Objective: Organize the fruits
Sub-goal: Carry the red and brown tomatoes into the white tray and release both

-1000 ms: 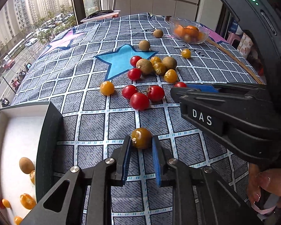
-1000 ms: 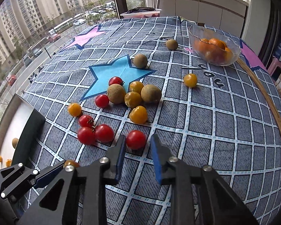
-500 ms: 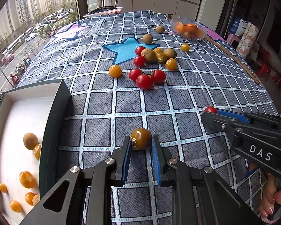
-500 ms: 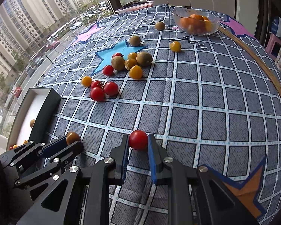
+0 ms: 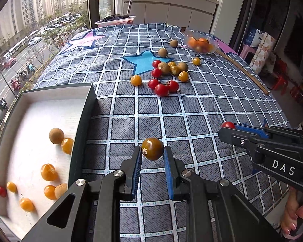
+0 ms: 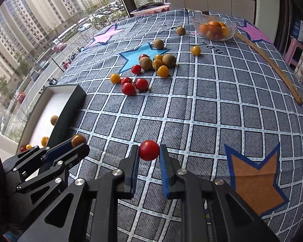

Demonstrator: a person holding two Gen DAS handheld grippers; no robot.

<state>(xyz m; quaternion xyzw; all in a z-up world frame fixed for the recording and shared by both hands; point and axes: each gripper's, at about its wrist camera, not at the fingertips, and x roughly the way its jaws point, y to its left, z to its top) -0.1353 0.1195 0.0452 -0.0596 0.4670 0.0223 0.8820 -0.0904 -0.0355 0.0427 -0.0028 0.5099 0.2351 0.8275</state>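
Between the left pads: brownish-green tomato (image 5: 152, 148), pinched at its widest girth by the left gripper (image 5: 152, 157), carried clear of the checked cloth (image 5: 202, 100).
Between the right pads: red cherry tomato (image 6: 148, 150), clamped the same way in the right gripper (image 6: 148, 157), also off the cloth.
Grip width: narrow on both, closed only to fruit width.
Handling: light, round, smooth-skinned, soft; likely to squirt out or split under a hard squeeze, so best held across the equator with mild pressure, stem scar left free.
Beside the left gripper: white tray (image 5: 86, 104) with dark outer wall, already holding yellow tomatoes (image 5: 48, 172), a brown longan (image 5: 56, 135) and, at the blurred corner, what seems a small red one.
Further out: loose fruit cluster (image 5: 163, 76) around the blue star, well apart from both grippers.
Far edge: glass bowl (image 5: 202, 43) of orange fruit.
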